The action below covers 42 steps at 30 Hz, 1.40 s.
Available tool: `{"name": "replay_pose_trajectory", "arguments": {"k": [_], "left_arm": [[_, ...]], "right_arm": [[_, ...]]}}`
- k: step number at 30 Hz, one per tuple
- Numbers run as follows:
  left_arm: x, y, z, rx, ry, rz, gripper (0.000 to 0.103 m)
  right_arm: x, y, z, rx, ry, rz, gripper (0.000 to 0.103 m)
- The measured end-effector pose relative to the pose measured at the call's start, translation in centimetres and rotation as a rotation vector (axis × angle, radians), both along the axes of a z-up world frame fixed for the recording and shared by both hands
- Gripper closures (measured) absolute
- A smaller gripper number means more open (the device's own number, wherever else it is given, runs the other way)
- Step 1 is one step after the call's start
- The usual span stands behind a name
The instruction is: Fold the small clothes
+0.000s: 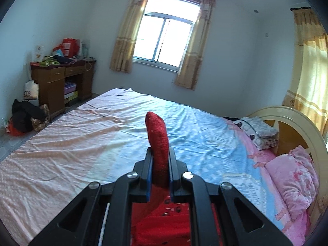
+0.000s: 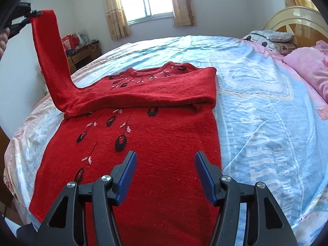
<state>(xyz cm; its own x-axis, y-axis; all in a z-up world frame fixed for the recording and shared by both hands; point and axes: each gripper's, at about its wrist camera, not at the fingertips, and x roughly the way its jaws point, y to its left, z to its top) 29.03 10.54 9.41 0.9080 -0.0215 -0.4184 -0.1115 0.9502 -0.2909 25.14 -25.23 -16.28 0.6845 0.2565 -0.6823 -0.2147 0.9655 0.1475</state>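
A red knitted sweater with black and pink embroidery lies flat on the bed, its right sleeve folded across the chest. My left gripper is shut on the cuff of the left sleeve and holds it high in the air; in the right wrist view this sleeve rises steeply from the sweater's left shoulder to the left gripper at top left. My right gripper is open and empty, hovering above the lower part of the sweater's body.
The bed has a pink and blue sheet. Pink bedding and a grey pillow lie by the cream headboard at right. A wooden desk with clutter stands by the far wall, under a curtained window.
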Motion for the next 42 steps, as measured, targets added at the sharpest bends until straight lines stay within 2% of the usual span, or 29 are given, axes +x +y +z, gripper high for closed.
{"name": "replay_pose_trajectory", "arguments": {"k": [6, 11, 15, 24, 26, 27, 28, 29, 30, 33, 34, 37, 40, 42], "left_arm": [[1.8, -4.3, 0.7, 0.012, -0.003, -0.061, 0.090], [3.0, -9.0, -0.4, 0.041, 0.014, -0.129, 0.090], [4.0, -13.7, -2.9, 0.113, 0.040, -0.173, 0.090], [5.7, -24.4, -11.1, 0.283, 0.110, -0.260, 0.089], [5.9, -26.5, -12.7, 0.335, 0.126, -0.282, 0.080], [5.8, -27.3, -13.4, 0.358, 0.138, -0.289, 0.080], [5.7, -27.6, -13.7, 0.367, 0.142, -0.295, 0.077], [5.3, -27.9, -14.1, 0.382, 0.149, -0.308, 0.067], [4.7, -27.9, -14.3, 0.391, 0.141, -0.324, 0.063], [2.9, -26.5, -14.5, 0.438, 0.114, -0.330, 0.060], [2.6, -26.1, -14.7, 0.448, 0.111, -0.323, 0.054], [0.8, -22.7, -15.9, 0.501, 0.102, -0.267, 0.038], [0.3, -17.7, -17.7, 0.576, 0.136, -0.147, 0.036], [0.6, -14.7, -18.7, 0.589, 0.182, -0.068, 0.036]], "right_arm": [[-0.1, -0.3, -0.3, 0.016, -0.006, -0.024, 0.043], [0.1, -1.6, -0.2, 0.048, -0.020, -0.092, 0.043], [0.6, -3.6, -0.2, 0.088, -0.023, -0.173, 0.043], [1.4, -7.8, -0.2, 0.176, -0.023, -0.322, 0.043], [1.5, -8.4, -0.3, 0.193, -0.019, -0.339, 0.043], [1.6, -8.7, -0.3, 0.197, -0.016, -0.344, 0.043], [1.7, -8.9, -0.4, 0.198, -0.013, -0.349, 0.043], [1.8, -9.1, -0.4, 0.200, -0.013, -0.352, 0.043], [1.9, -9.2, -0.3, 0.205, -0.012, -0.353, 0.043], [2.1, -9.3, -0.4, 0.210, -0.007, -0.341, 0.043], [2.2, -9.2, -0.4, 0.208, -0.007, -0.335, 0.043], [2.1, -8.6, -0.4, 0.196, -0.007, -0.308, 0.043], [1.8, -7.3, -0.5, 0.164, -0.016, -0.263, 0.043], [1.7, -6.5, -0.4, 0.158, -0.025, -0.216, 0.043]]}}
